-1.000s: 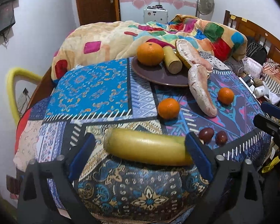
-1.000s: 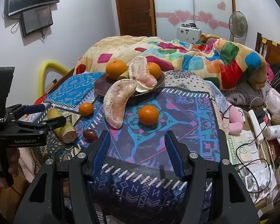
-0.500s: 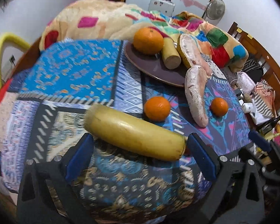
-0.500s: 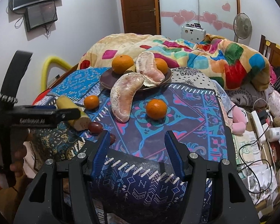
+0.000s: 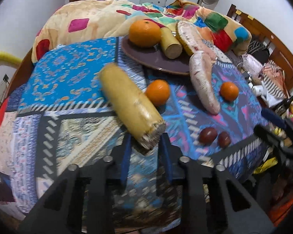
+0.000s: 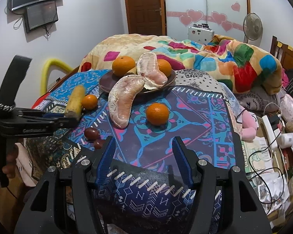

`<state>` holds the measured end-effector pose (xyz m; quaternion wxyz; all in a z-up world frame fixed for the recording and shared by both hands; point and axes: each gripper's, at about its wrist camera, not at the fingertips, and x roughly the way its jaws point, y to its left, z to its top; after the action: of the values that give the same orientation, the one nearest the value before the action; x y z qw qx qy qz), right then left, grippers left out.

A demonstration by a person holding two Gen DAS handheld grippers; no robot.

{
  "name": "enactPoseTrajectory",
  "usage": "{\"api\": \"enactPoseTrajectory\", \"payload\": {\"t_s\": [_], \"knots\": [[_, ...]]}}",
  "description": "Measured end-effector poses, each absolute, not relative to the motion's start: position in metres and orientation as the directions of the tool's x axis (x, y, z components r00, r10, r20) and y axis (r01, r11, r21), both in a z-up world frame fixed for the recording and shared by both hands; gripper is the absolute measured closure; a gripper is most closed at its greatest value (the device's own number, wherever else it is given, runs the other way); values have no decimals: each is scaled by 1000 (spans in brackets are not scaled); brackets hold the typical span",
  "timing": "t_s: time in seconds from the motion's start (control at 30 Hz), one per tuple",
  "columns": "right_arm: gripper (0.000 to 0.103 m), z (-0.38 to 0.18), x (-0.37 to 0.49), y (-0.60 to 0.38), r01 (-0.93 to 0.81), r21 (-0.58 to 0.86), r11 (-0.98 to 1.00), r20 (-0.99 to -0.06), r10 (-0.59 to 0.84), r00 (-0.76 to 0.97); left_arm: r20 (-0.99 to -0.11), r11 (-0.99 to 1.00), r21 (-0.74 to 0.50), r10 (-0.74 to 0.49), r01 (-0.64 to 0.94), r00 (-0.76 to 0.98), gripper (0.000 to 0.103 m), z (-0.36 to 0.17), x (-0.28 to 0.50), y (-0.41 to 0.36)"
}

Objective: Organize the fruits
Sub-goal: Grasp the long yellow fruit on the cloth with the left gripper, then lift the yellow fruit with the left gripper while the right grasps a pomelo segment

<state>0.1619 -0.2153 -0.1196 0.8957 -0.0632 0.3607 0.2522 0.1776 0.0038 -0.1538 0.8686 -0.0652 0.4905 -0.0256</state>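
Left gripper (image 5: 145,146): fingers closing on the cut end of a yellow banana piece (image 5: 129,105); the pads look to be against it, the far end angled up off the patterned cloth (image 5: 68,81)

Right gripper (image 6: 143,156): fingers spread, nothing between them, held over the near edge of the cloth

Dark plate (image 6: 105,81), far side: large orange (image 6: 124,66), second orange behind, pomelo segment (image 6: 152,72), short banana piece (image 5: 171,43)

Loose on the cloth: pomelo segment (image 6: 123,101) with its tip on the plate rim; two small oranges (image 5: 157,92) (image 5: 229,91); two dark round fruits (image 5: 208,135) side by side near the front edge

Behind: patchwork blanket (image 6: 214,58)
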Motion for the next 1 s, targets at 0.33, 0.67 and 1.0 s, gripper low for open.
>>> {"api": "enactPoseTrajectory", "payload": {"t_s": [0.33,0.67,1.0], "knots": [[46,-120,170,-198,-527,68,847,-678,427,598,-843,995,-100,-71,-25,532,85,-134,157,40],[46,-119,187,-177,-548,55,834,-681,433,590,-823,988,-156,-118,-20,556,61,-129,199,40],[46,-127,216,-157,-567,67,821,-702,443,558,-841,985,-170,-153,14,518,59,-150,246,30]]}}
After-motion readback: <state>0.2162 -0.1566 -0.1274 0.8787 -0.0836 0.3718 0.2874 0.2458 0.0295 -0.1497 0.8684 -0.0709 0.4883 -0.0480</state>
